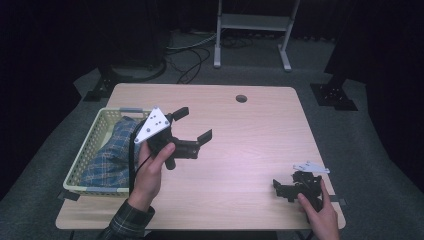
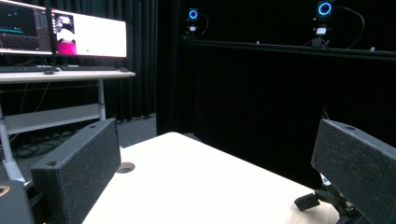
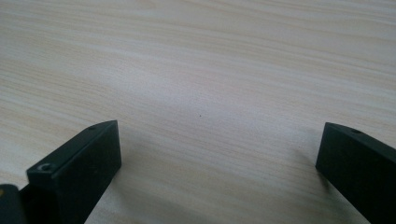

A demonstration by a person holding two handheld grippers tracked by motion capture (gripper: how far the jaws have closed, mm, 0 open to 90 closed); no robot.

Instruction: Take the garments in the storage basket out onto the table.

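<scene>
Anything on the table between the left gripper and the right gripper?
No: high view shows bare light wooden tabletop between left gripper and right gripper.

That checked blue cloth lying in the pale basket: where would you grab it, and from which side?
Probably from above, at the raised fold of the blue plaid cloth near the middle of the pale yellow lattice plastic basket. The basket's walls block a sideways approach, and the bunched fold gives the open left gripper something to pinch.
</scene>
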